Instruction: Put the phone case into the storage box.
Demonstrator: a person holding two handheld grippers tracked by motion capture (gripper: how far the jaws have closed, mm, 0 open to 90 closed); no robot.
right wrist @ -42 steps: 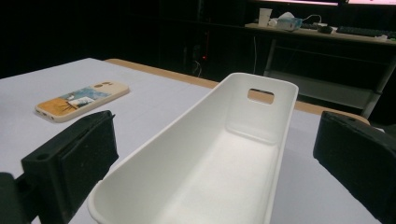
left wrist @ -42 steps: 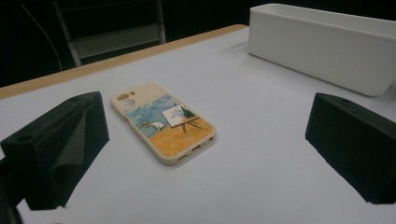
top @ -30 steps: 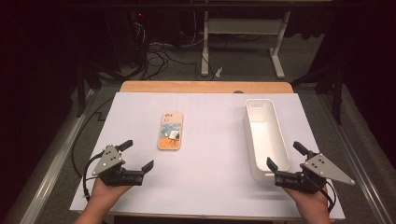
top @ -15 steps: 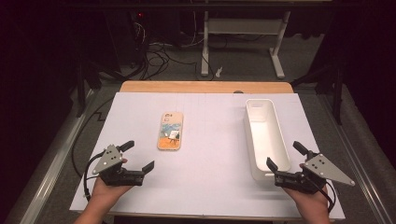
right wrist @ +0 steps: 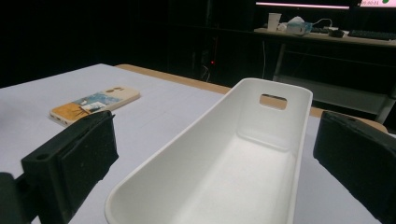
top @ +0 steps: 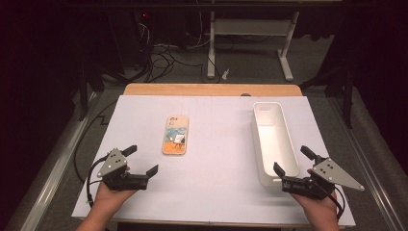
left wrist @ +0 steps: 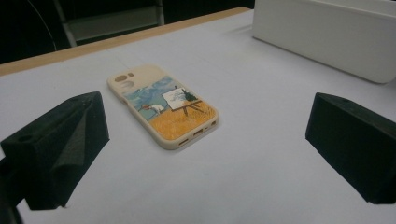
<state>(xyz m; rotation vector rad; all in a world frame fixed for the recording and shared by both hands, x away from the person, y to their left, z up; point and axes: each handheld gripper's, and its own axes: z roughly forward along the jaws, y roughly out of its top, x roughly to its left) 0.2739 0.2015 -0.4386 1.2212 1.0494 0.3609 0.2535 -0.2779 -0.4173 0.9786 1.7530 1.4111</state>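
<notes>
Our left tongs (top: pixel 143 160) gape wide, nearer the phone case (top: pixel 175 135), which lies flat up-table, long axis pointing away; our right tongs (top: pixel 293 160) stand released, flanking the white bin (top: pixel 271 144).

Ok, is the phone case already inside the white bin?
No, the painted phone case lies flat on the table's white sheet, apart from the empty long white plastic bin.

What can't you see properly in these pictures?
- Phone case underside: it lies flat on the table in the high view.
- White bin near end: cut off by the bottom edge of the right gripper view.
- Desk clutter: too small and far off in the right gripper view.
</notes>
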